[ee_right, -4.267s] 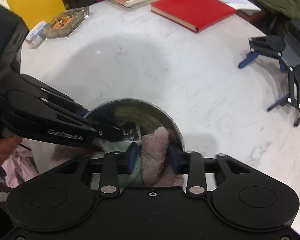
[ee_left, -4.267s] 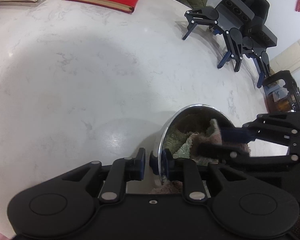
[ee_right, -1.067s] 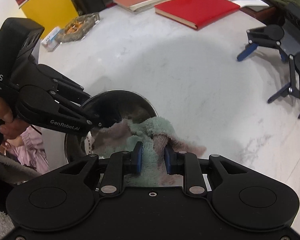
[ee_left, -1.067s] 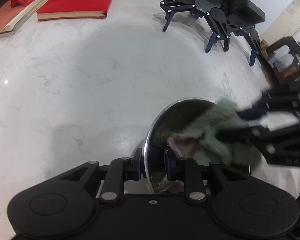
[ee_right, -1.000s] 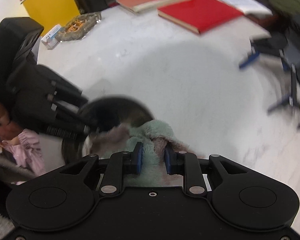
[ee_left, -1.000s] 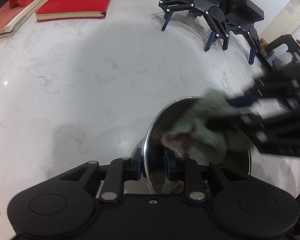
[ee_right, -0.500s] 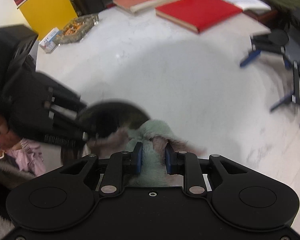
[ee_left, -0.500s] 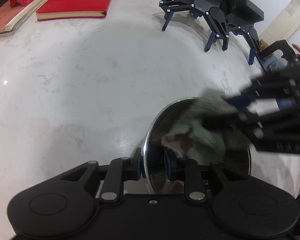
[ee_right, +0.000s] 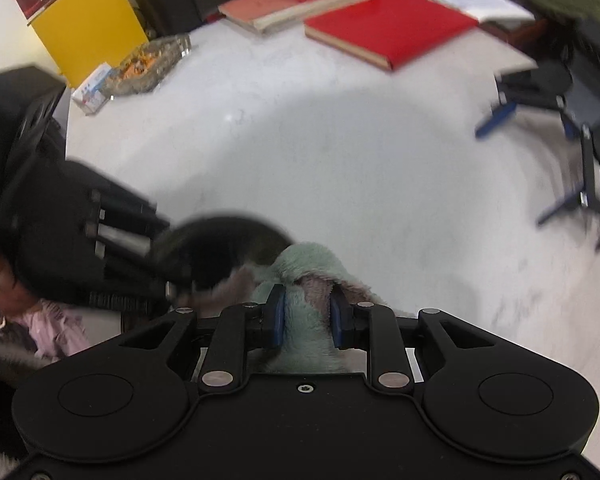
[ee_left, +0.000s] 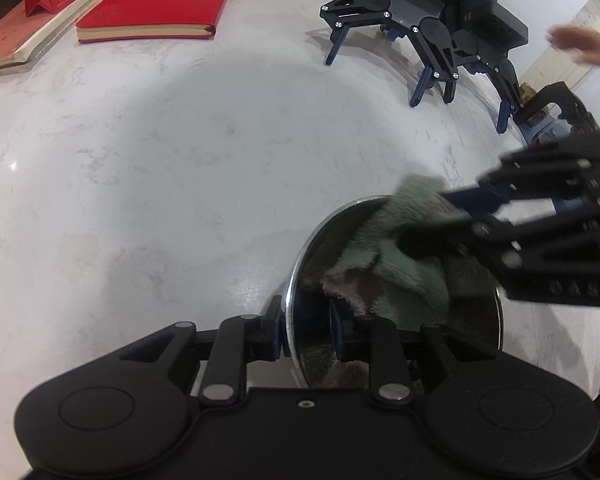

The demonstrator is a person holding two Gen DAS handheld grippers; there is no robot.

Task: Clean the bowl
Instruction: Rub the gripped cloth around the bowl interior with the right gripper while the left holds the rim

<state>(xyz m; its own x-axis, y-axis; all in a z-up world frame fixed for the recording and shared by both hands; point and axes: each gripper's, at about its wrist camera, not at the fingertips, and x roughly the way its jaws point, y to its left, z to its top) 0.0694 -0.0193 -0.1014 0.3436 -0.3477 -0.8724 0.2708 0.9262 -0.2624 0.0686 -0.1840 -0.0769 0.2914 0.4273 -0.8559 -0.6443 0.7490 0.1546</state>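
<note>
The right claw (ee_right: 306, 316), clamped on the green cloth (ee_right: 304, 280), had dragged it from the bottom up over the far rim of the bowl (ee_left: 296, 280) on the table (ee_left: 180, 180), so wiping looked nearly finished, while the left claw (ee_left: 306, 326) stayed pinched on the near rim.

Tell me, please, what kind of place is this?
Probably an office or lab table, not a kitchen: red book on the white marble table, spare grippers parked beside, yellow box behind.

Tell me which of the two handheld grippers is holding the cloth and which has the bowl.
The right gripper holds the green cloth, pinched between its blue fingers. The left gripper clamps the steel bowl's rim, one finger inside, one outside.
</note>
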